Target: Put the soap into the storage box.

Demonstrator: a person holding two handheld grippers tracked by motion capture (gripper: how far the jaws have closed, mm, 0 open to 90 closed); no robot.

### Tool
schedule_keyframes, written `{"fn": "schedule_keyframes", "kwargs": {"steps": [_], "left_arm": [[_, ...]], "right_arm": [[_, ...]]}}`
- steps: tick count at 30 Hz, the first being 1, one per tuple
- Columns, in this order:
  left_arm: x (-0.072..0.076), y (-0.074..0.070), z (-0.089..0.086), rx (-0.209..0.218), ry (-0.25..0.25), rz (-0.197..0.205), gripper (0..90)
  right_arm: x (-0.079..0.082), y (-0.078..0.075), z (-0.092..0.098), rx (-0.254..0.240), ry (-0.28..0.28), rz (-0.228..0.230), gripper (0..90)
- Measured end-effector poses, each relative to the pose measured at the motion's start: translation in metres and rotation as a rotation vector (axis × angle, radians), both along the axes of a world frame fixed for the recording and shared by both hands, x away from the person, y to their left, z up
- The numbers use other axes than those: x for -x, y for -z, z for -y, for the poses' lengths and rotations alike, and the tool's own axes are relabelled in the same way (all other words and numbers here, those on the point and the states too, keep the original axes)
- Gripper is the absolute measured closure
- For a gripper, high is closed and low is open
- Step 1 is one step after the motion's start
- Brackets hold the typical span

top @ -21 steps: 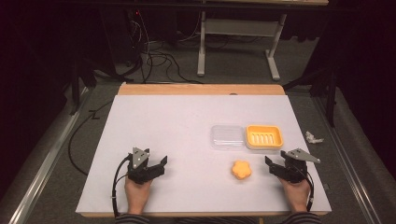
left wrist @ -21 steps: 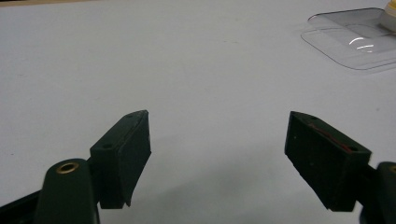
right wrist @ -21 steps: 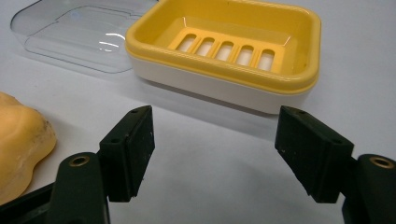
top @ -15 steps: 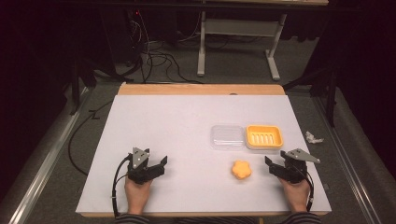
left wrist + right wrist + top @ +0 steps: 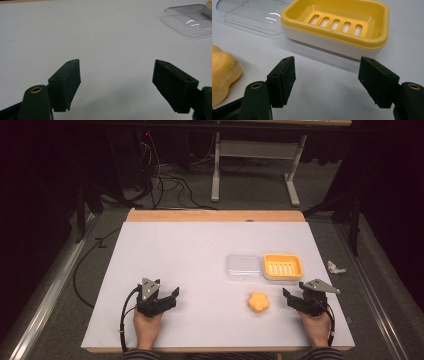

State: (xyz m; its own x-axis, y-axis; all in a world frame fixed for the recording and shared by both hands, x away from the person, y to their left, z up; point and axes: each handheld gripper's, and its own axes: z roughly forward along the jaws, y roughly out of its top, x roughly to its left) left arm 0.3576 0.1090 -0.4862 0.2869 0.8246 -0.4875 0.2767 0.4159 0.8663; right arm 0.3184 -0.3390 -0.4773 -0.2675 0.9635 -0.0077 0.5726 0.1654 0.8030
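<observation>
Both tongs are gaping empty on the tabletop (image 5: 190, 250). The right gripper view is revealing the dish's (image 5: 342, 27) slotted insert; the high view is showing soap (image 5: 258, 302) between the hands.

Right gripper view: we lose most of the orange flower-shaped soap (image 5: 222, 75) past the left edge. Clear plastic lid (image 5: 188, 20) is clipped top-right in the left gripper view. Crumpled white scrap (image 5: 335, 267) is too small to identify.

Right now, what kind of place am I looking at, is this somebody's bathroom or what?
Probably a lab or recording setup, not a bathroom. A white table stands in a dark room with loose cables on the floor behind it, and a person holds a left gripper and right gripper beside a yellow soap dish.
</observation>
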Motion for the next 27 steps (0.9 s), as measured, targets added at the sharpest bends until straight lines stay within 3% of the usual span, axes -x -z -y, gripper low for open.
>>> {"fn": "schedule_keyframes", "kwargs": {"steps": [5,6,8,13,20,24,26,27], "left_arm": [[0.0,0.0,0.0,-0.004,0.0,0.0,23.1],[0.0,0.0,0.0,-0.003,0.0,0.001,23.1],[0.0,0.0,0.0,-0.004,-0.001,0.001,23.1],[0.0,0.0,0.0,-0.005,-0.001,0.001,23.1],[0.0,0.0,0.0,-0.005,-0.001,0.001,23.2],[0.0,0.0,0.0,-0.004,0.0,0.0,23.2],[0.0,0.0,0.0,-0.005,0.0,0.001,23.2],[0.0,0.0,0.0,-0.005,0.0,0.001,23.2]], "right_arm": [[-0.001,0.0,-0.001,0.007,-0.008,-0.002,30.3],[-0.002,-0.001,-0.004,0.033,-0.02,-0.017,29.8],[-0.002,0.0,-0.004,0.037,-0.025,-0.015,29.9],[-0.001,-0.001,-0.002,0.009,-0.028,-0.016,31.2],[0.001,-0.005,-0.006,0.018,-0.072,-0.025,31.0],[0.005,-0.011,-0.009,0.023,-0.098,0.0,29.9],[0.006,-0.012,-0.01,0.011,-0.1,-0.002,29.8],[0.007,-0.015,-0.011,-0.004,-0.107,-0.024,29.3]]}}
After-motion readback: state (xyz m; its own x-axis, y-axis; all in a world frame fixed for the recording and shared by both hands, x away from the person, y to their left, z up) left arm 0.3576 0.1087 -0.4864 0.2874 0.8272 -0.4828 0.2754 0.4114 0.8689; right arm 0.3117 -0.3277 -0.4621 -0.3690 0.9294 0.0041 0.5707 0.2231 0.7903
